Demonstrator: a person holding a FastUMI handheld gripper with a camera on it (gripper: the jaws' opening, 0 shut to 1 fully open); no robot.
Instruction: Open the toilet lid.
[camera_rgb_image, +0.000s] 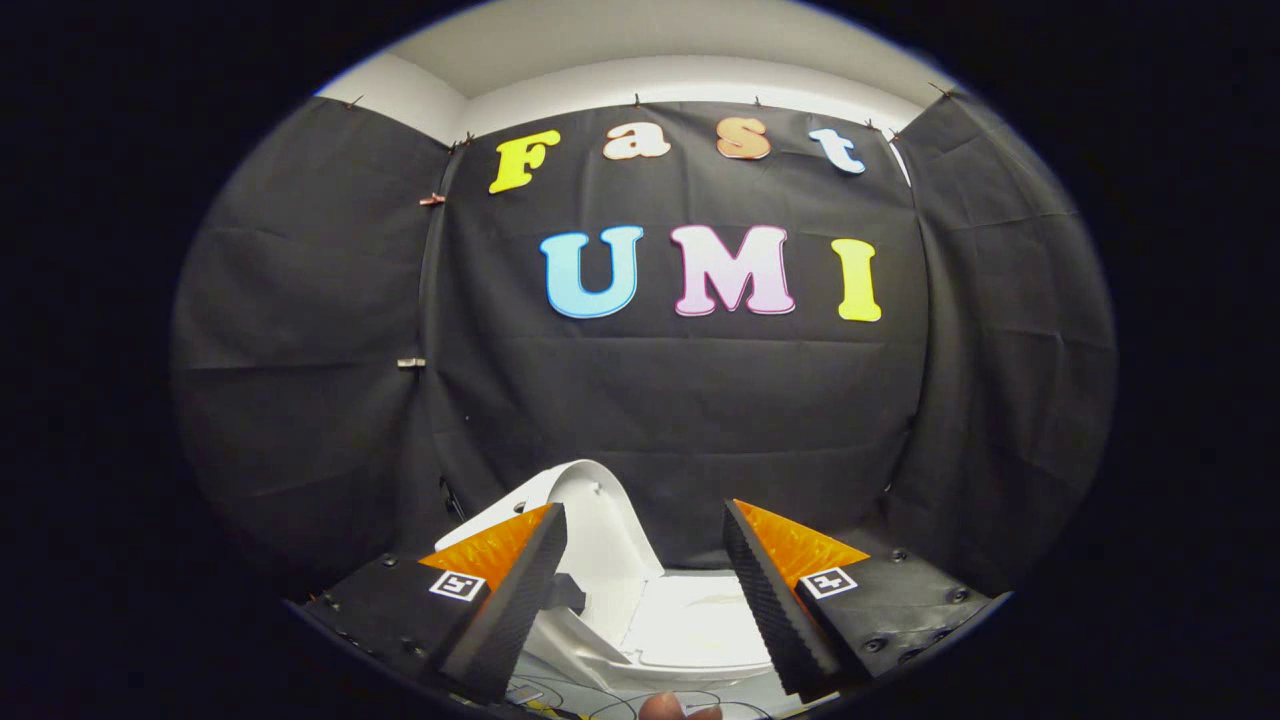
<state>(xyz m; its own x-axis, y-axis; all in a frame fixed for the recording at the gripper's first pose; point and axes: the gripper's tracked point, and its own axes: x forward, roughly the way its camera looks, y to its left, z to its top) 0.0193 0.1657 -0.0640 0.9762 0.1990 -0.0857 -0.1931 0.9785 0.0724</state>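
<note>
The jaws (645, 515) stand wide apart, gripping nothing, their ridged black fingers (765, 590) tipped with orange. Between and just beyond them sits the white toilet (690, 625). Its toilet lid (600, 530) is raised, tilted up and leaning toward the left finger, with the seat exposed below. Far behind hangs the black cloth wall (680, 400).
</note>
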